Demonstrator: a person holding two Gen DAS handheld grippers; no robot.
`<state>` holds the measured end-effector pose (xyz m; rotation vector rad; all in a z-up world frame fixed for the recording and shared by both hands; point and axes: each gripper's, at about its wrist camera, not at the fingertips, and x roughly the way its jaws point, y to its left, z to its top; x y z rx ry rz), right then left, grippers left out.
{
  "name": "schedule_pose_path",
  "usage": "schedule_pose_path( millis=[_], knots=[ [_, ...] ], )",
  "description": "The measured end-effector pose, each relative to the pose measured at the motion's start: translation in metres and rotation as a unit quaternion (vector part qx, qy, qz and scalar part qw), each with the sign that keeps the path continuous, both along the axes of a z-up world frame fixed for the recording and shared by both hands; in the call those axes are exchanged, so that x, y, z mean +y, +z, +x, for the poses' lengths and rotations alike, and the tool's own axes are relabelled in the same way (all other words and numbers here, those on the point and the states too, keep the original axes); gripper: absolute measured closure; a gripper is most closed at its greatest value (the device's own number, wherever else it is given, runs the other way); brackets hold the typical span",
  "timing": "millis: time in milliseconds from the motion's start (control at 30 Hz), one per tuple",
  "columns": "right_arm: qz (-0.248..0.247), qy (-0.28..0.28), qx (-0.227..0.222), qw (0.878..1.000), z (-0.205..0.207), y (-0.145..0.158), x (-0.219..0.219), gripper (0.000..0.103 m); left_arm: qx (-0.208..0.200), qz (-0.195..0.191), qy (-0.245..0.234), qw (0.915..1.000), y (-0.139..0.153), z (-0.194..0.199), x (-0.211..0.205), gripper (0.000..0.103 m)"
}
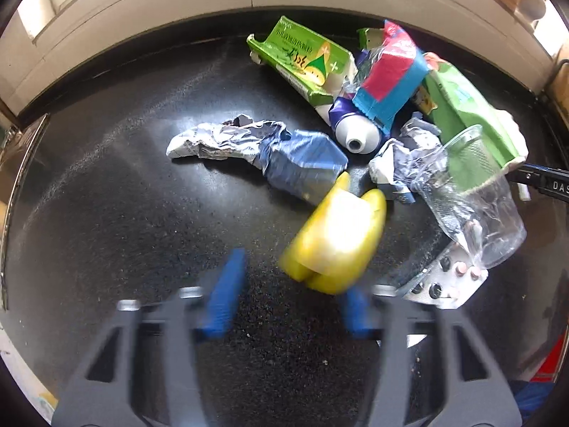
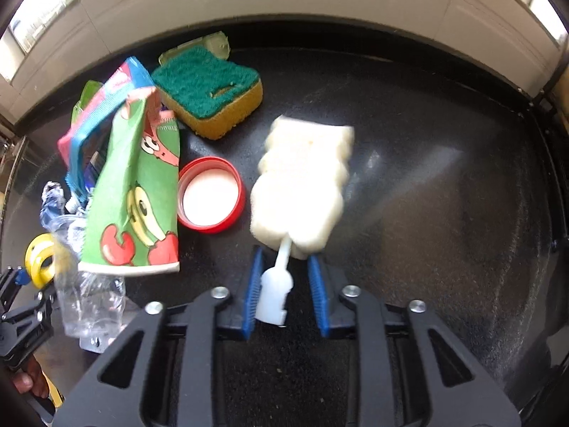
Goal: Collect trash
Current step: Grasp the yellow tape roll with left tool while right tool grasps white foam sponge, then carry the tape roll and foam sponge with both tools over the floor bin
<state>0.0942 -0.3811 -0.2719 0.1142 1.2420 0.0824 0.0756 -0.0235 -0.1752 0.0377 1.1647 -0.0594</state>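
Item: trash heap on the black tabletop (image 1: 106,213), the landmark for all entries below.

Contents, left wrist view: green carton (image 1: 302,60) at the heap's far edge; red-and-blue wrapper (image 1: 391,74) and white tube (image 1: 355,135) at its middle; crumpled newspaper (image 1: 256,149) on its left flank; clear plastic cup (image 1: 473,192) and blister pack (image 1: 444,281) on its near right edge; yellow pepper (image 1: 338,238) at its near edge.

Contents, right wrist view: green cartoon paper cup (image 2: 135,192) lying on the heap; red lid (image 2: 211,195) just right of it; green-and-yellow sponge (image 2: 213,92) beyond the lid; white sponge brush (image 2: 302,192) further right, apart from the heap.

Left tongs (image 1: 288,295): blue pads wide apart, holding nothing. The pepper sits just ahead of the gap, toward the right pad; the picture is blurred, so we cannot tell whether that pad touches it.

Right tongs (image 2: 286,291): partly open around the brush's white handle, the left pad against or very near it, the right pad clear of it. Not clamped, as we judge.

Step in hand, as we judge it: bringing the brush to the heap. We would centre the handle between the pads, close firmly on the rigid handle rather than the soft foam, and lift before moving, to avoid knocking the lid.
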Motion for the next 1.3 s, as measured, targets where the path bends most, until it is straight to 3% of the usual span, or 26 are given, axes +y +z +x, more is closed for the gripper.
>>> schedule_pose_path(
  millis=[100, 267, 467, 533, 567, 600, 667, 867, 933, 1000, 1100, 1133, 1300],
  knots=[
    [0.001, -0.003, -0.015, 1.0, -0.017, 0.017, -0.005, 0.086, -0.007, -0.021, 0.012, 0.9997, 0.014, -0.011, 0.007, 0.088],
    [0.018, -0.003, -0.032, 0.999, -0.049, 0.042, -0.009, 0.086, -0.028, -0.022, -0.001, 0.9994, 0.037, -0.035, 0.006, 0.103],
    [0.028, 0.008, -0.039, 0.999, -0.071, 0.066, -0.023, 0.086, -0.033, -0.022, -0.03, 0.9988, 0.048, -0.048, 0.003, 0.101],
    [0.028, 0.006, -0.034, 0.999, -0.074, 0.063, -0.025, 0.086, -0.036, -0.024, -0.045, 0.9981, 0.042, -0.042, 0.003, 0.085],
    [0.031, 0.002, -0.03, 0.999, -0.078, 0.063, -0.029, 0.086, -0.034, -0.023, -0.05, 0.9979, 0.039, -0.037, 0.005, 0.048],
    [0.032, 0.0, -0.027, 0.999, -0.072, 0.056, -0.028, 0.086, -0.034, -0.021, -0.052, 0.9978, 0.035, -0.033, 0.007, 0.016],
    [0.032, -0.005, -0.023, 0.999, -0.076, 0.051, -0.031, 0.086, -0.061, -0.025, -0.061, 0.9959, 0.032, -0.023, 0.008, 0.015],
    [0.035, -0.025, -0.001, 0.999, -0.084, 0.034, -0.044, 0.086, -0.049, -0.024, -0.075, 0.9957, 0.016, 0.009, 0.002, 0.015],
    [0.031, -0.025, 0.001, 0.999, -0.089, 0.033, -0.047, 0.086, -0.056, -0.026, -0.079, 0.9949, 0.014, 0.016, -0.001, 0.016],
    [0.03, -0.025, 0.002, 0.999, -0.091, 0.032, -0.049, 0.086, -0.05, -0.034, -0.085, 0.9946, 0.007, 0.025, -0.004, 0.028],
    [0.03, -0.024, 0.004, 0.999, -0.095, 0.031, -0.052, 0.086, -0.04, -0.038, -0.087, 0.9947, 0.001, 0.03, -0.008, 0.069],
    [0.031, -0.023, 0.003, 0.999, -0.095, 0.032, -0.053, 0.086, -0.043, -0.03, -0.086, 0.9949, 0.002, 0.03, -0.011, 0.076],
    [0.047, -0.011, -0.014, 0.999, -0.095, 0.046, -0.056, 0.086, -0.053, -0.036, -0.069, 0.9956, 0.019, 0.013, -0.018, 0.084]
  ],
)
